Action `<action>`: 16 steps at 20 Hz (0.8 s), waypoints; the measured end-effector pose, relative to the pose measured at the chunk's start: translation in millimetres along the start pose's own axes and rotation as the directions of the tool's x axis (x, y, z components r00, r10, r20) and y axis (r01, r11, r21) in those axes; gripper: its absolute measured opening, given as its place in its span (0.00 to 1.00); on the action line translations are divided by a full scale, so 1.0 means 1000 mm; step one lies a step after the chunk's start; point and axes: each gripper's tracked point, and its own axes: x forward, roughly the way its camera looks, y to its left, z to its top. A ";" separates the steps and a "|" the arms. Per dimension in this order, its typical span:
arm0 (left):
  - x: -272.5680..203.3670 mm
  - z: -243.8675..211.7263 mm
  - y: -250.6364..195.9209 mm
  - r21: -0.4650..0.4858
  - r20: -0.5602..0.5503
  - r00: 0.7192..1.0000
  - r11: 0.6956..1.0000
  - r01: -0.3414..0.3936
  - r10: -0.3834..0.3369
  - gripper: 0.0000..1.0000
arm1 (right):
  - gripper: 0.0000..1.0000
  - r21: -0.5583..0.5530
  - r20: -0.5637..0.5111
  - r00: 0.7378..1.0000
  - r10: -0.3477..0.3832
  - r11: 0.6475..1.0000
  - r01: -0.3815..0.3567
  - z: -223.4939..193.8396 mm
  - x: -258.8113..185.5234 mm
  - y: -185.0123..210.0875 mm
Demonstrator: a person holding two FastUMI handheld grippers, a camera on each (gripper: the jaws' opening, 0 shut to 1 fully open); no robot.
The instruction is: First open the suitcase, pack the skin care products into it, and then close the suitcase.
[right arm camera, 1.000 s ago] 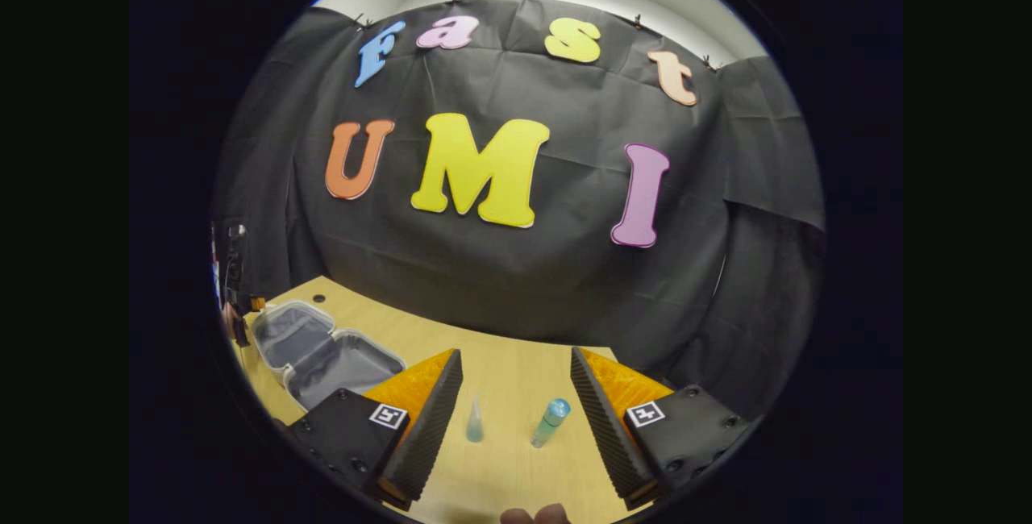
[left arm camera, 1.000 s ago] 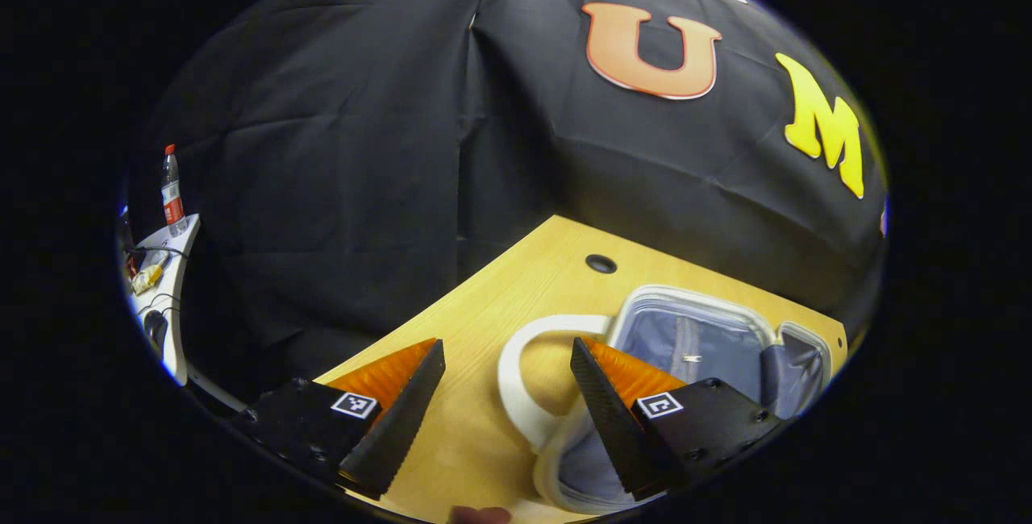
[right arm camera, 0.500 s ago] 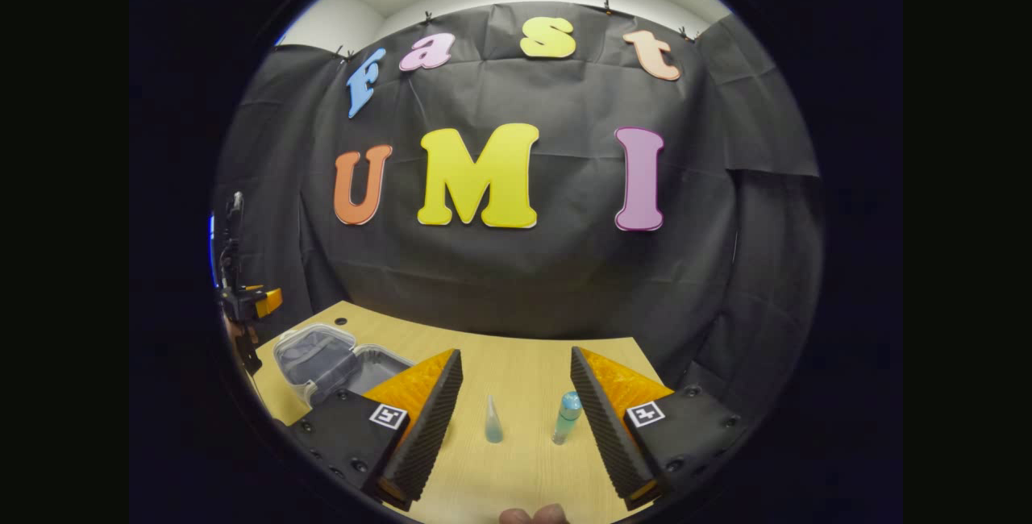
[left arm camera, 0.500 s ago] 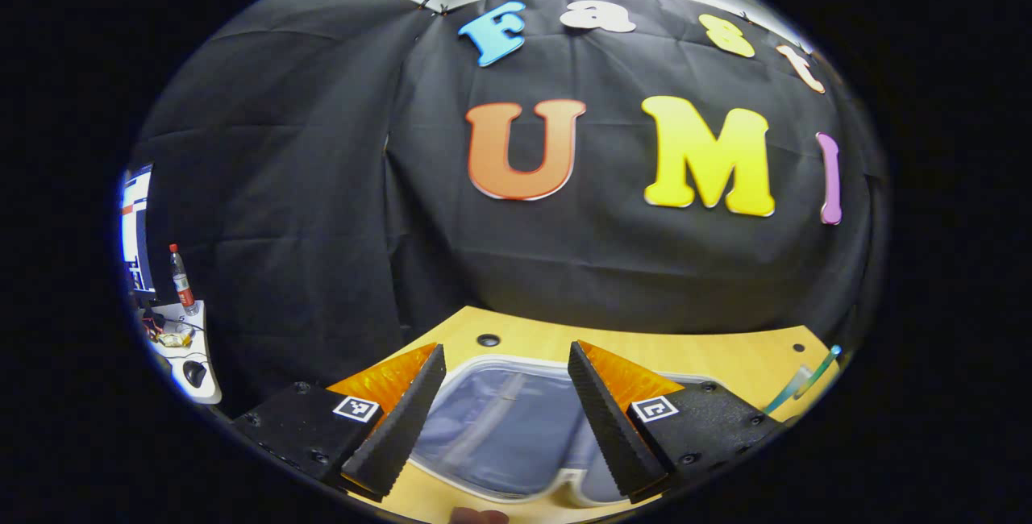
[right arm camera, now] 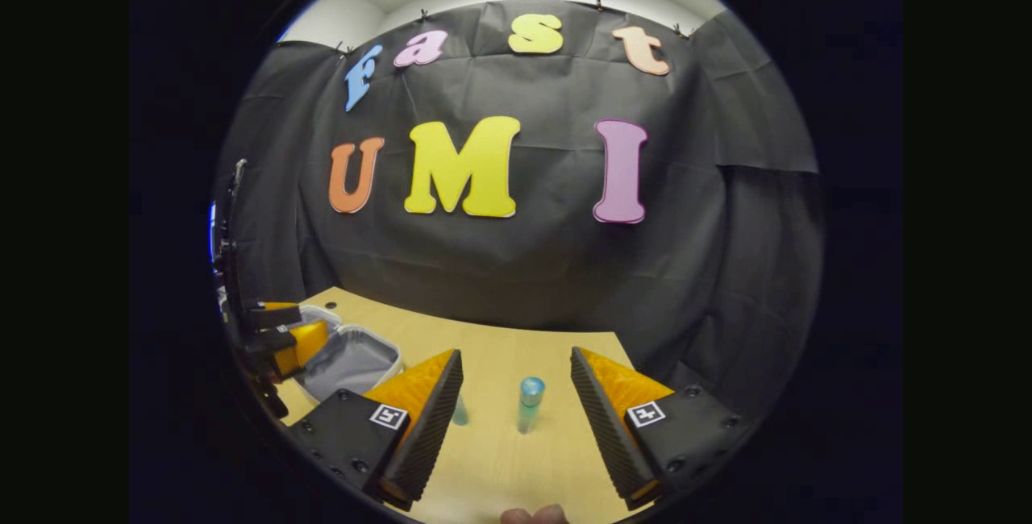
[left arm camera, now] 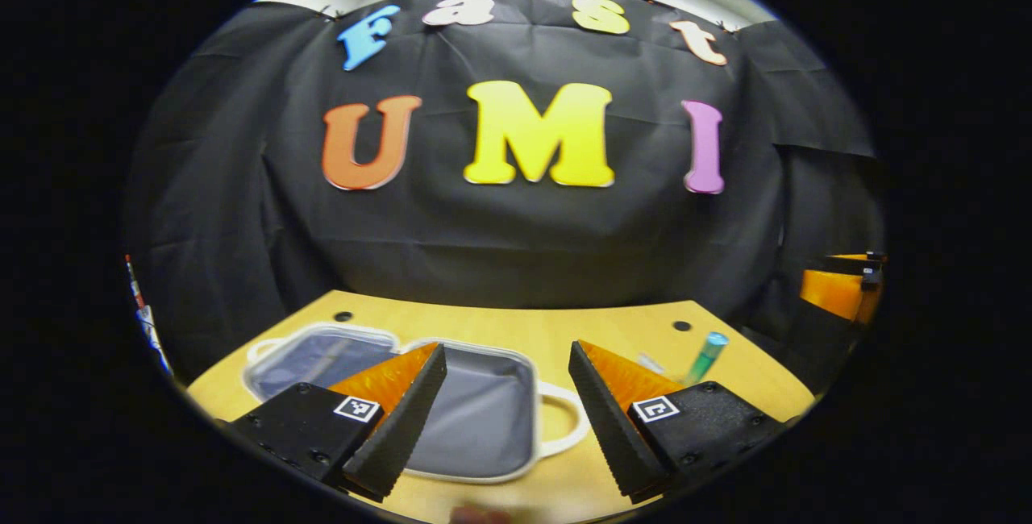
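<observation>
An open suitcase lies flat on the left part of a wooden table, its grey lining exposed and a white handle pointing right. Above it hovers the left gripper, fingers spread and holding nothing. Farther right, a small clear bottle and a blue-capped tube stand upright on the tabletop, apart from the case. The right gripper hangs over them, likewise spread wide and empty.

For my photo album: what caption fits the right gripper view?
Open right gripper hovers over a teal-capped bottle on the wooden table.
</observation>
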 end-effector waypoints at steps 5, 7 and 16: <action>0.035 -0.047 -0.086 0.070 -0.076 0.982 0.981 0.181 -0.175 0.98 | 0.80 -0.011 -0.047 0.996 -0.078 0.997 0.078 -0.017 -0.010 -0.055; 0.049 -0.067 -0.104 0.080 -0.114 0.972 0.973 0.215 -0.206 0.99 | 0.80 -0.012 -0.066 0.992 -0.106 0.994 0.105 -0.022 -0.014 -0.074; 0.129 -0.144 -0.119 0.073 -0.266 0.943 0.971 0.226 -0.200 0.99 | 0.80 -0.033 -0.161 0.974 -0.159 0.987 0.156 -0.052 -0.024 -0.119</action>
